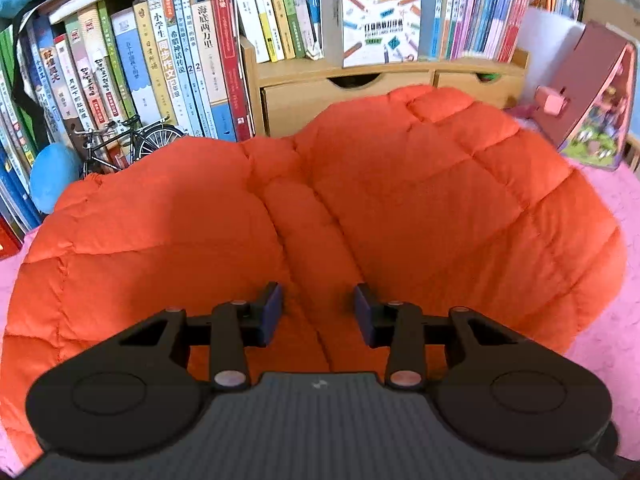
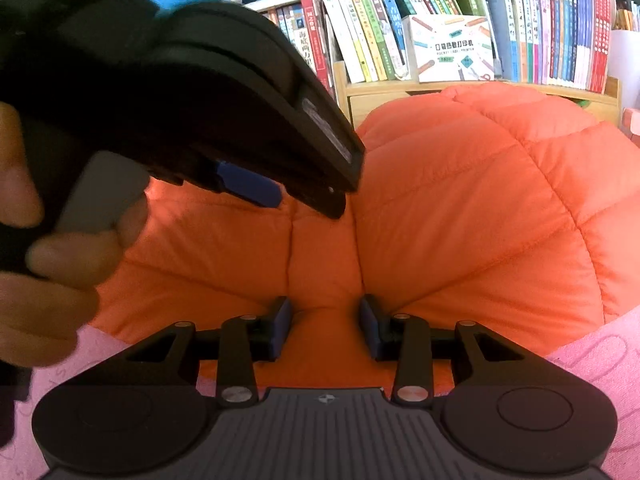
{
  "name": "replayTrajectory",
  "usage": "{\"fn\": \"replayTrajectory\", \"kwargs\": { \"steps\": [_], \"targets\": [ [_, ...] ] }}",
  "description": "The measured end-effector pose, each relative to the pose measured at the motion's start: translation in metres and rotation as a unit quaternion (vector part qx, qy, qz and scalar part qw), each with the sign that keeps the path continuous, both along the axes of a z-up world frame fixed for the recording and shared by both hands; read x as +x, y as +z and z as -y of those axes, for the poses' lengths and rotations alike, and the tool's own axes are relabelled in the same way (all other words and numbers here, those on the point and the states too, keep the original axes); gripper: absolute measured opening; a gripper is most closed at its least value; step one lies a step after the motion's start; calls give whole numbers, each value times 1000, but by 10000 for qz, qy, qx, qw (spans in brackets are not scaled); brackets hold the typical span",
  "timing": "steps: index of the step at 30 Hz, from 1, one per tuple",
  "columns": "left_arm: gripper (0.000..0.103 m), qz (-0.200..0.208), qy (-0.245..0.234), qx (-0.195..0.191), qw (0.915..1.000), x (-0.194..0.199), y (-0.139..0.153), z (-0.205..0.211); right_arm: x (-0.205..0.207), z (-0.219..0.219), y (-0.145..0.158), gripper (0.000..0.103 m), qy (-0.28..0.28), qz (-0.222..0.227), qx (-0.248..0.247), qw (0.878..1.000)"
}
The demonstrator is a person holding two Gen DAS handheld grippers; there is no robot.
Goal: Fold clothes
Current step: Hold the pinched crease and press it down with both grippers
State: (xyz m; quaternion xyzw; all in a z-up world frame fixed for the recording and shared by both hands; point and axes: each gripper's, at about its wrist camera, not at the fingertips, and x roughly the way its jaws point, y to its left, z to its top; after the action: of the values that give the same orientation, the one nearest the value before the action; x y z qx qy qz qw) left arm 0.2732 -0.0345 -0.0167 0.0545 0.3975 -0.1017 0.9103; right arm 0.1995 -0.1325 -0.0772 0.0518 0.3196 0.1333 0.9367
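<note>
Left tool point(image 1: 318, 314) over near part of orange puffer jacket point(image 1: 320, 200), fingers parted, nothing pinched, pads clear of fabric on both sides of the centre channel. Right tool point(image 2: 326, 330) same: fingers spread, empty, hovering at near hem just past the jacket edge. Jacket ahead of and under both tools, spread on pink cover point(image 2: 592, 364), two quilted halves bulging up either side of the middle seam, far edge against wooden drawer unit point(image 1: 348, 92) below the books point(image 1: 160, 60). Surface type under the pink cover not identifiable. In right wrist view, left tool point(image 2: 256, 184) crossing up-left of right tool, held by a hand point(image 2: 48, 240), blue pad visible above the fabric, apparently not touching.

Step, as judged: between grasps, hunting for a grip point; fold partly set up, since sides appear already brought toward the middle, though hard to confirm. Task likely around midway at most.

Next move calls for: lowering onto an edge, probably near hem, closing on one layer or the full thickness, then lifting and carrying toward far edge. Puffy, slippery fill; deep bite needed or slip-out likely.
</note>
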Motion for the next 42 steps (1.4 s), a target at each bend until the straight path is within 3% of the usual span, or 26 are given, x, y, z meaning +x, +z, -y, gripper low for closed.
{"fn": "replayTrajectory", "kwargs": {
  "steps": [14, 17, 24, 34, 39, 42],
  "targets": [
    [41, -164, 403, -42, 9990, 70, -15, 6, 1, 9, 3, 39, 29, -48, 259, 9996],
    [41, -306, 584, -299, 9974, 86, -16, -2, 2, 11, 4, 39, 39, -55, 305, 9995],
    [41, -348, 834, -211, 9957, 121, -22, -4, 2, 12, 5, 39, 69, -65, 379, 9992],
    [41, -548, 769, -567, 9939, 147, -25, -14, -6, 2, -5, 39, 121, -71, 456, 9989],
    [42, -501, 847, -489, 9939, 158, -28, -10, -2, 4, -4, 39, 125, -73, 456, 9989],
    [42, -345, 965, -240, 9944, 164, -32, -1, -4, 4, -4, 39, 126, -69, 422, 9990]
  ]
}}
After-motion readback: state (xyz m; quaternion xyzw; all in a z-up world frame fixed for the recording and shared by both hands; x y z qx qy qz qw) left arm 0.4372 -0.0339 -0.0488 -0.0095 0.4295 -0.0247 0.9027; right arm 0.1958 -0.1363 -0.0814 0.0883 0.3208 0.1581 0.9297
